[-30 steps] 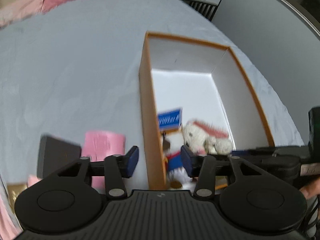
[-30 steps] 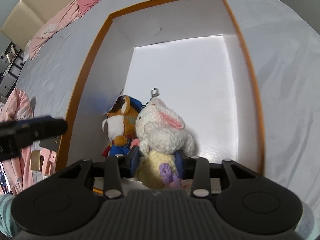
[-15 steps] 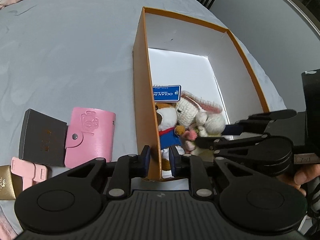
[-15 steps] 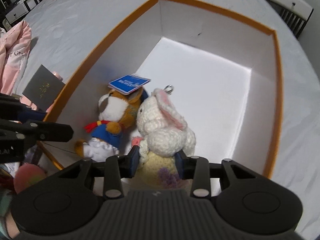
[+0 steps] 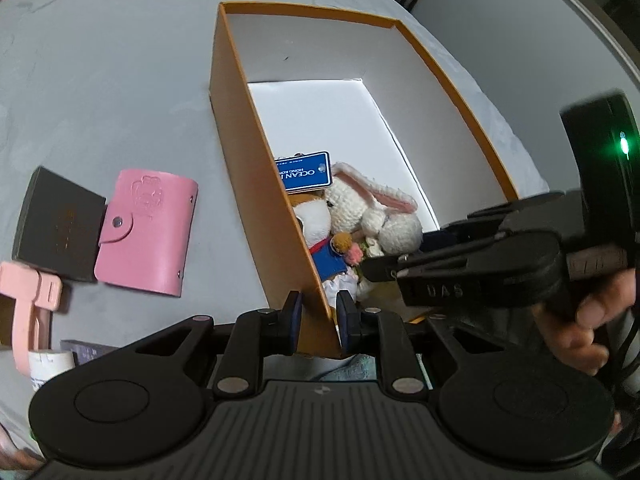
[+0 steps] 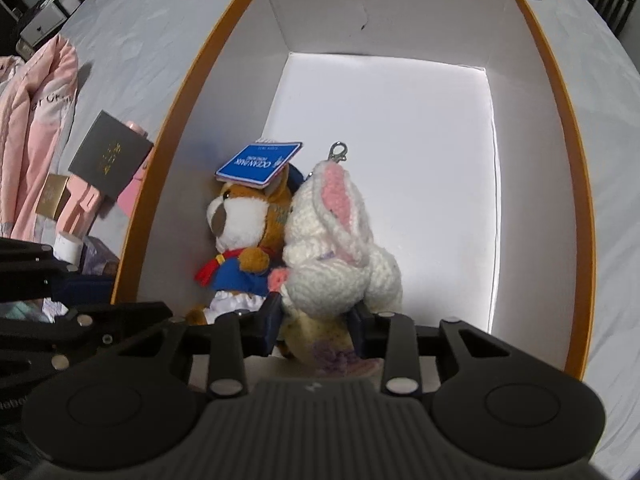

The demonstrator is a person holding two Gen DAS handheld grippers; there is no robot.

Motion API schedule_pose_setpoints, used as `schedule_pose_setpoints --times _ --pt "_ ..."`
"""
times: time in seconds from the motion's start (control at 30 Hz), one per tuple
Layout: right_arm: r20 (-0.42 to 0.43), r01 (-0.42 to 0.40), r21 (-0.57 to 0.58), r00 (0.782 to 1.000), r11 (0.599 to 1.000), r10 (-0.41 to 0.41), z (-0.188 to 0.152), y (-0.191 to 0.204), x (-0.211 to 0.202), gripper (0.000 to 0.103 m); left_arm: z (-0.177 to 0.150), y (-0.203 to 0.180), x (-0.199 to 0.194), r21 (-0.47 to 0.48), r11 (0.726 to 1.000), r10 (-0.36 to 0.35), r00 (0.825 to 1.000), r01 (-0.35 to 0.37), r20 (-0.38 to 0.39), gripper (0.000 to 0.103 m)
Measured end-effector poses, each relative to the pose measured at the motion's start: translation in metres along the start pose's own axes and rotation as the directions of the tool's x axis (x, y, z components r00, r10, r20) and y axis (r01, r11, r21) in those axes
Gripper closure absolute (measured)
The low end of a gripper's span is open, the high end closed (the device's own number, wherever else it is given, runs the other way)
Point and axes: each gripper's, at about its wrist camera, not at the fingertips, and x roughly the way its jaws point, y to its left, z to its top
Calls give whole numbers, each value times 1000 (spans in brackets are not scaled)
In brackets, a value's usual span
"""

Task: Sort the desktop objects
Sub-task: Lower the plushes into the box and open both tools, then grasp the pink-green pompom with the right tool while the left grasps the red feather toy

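An orange box (image 5: 224, 120) with a white inside stands on the grey cloth. My left gripper (image 5: 320, 316) straddles its left wall at the near corner, one pad on each side, shut on that wall. Inside, a brown plush dog (image 6: 244, 216) in a blue outfit leans in the near left corner, with a blue tag (image 6: 260, 164) on its head. My right gripper (image 6: 316, 320) is shut on the lower body of a white crochet bunny (image 6: 332, 248), which presses against the dog. The left wrist view shows the same bunny (image 5: 376, 208) and the right gripper (image 5: 400, 250) reaching in from the right.
Left of the box lie a pink snap card holder (image 5: 148, 228), a dark flat case (image 5: 56, 224), a pink plastic stand (image 5: 28, 300) and a white bottle (image 5: 50, 364). A small gold box (image 6: 52, 196) and pink clothing (image 6: 36, 120) lie further left. A hand (image 5: 592, 320) holds the right gripper.
The left gripper's fingers went from wide apart to narrow around the box's left wall, and it came nearer the corner. The right gripper rolled, still holding the bunny in the box.
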Motion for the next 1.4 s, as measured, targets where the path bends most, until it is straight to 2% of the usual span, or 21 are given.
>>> schedule_pose_setpoints --times 0.07,0.17,0.23,0.3,0.4,0.5,0.63,0.8,0.93,1.0,1.07,1.2,1.33,1.4 --pt "18 33 -28 999 999 -33 -2 5 -1 60 0 5 -6 -12 1000 -25 1000 25 11 83" --pt "66 93 -53 994 994 -90 -8 11 -7 59 -2 8 -31 17 1000 -9 998 8 67 83" --pt "102 121 -37 988 992 -117 -7 13 -11 54 -5 15 -51 23 1000 -1 995 -2 99 83" --pt "159 151 -30 977 988 -144 -14 16 -27 51 -8 24 -70 23 999 33 992 -37 124 82" --pt "266 187 -33 948 982 -171 -24 23 -56 48 -14 46 -98 2 994 104 984 -106 145 82" --pt "382 140 -44 917 989 -113 -35 36 -83 48 -24 65 -118 -10 989 148 978 -148 150 82" --pt "432 -1 -123 900 992 55 -42 68 -98 48 -39 83 -134 -31 979 206 969 -203 134 76" --pt "347 -122 -232 917 965 199 -57 119 -86 48 -63 111 -125 -71 964 259 964 -254 59 76" --pt "246 -147 -238 947 960 206 -69 144 -51 48 -76 130 -108 -86 947 311 950 -310 0 76" --pt "199 -140 -210 963 968 183 -77 149 -32 48 -85 137 -107 -87 950 301 953 -301 -21 76" --pt "141 -171 -175 970 970 196 -81 147 -15 48 -90 143 -103 -91 956 277 960 -280 -43 75" --pt "54 -198 -136 977 971 207 -82 155 17 47 -94 150 -91 -100 957 262 960 -271 -94 75" --pt "28 -216 -132 975 967 221 -77 165 34 48 -94 164 -85 -115 948 283 951 -297 -123 75" --pt "21 -229 -124 972 965 234 -73 168 40 48 -94 168 -82 -124 952 263 955 -279 -135 75"
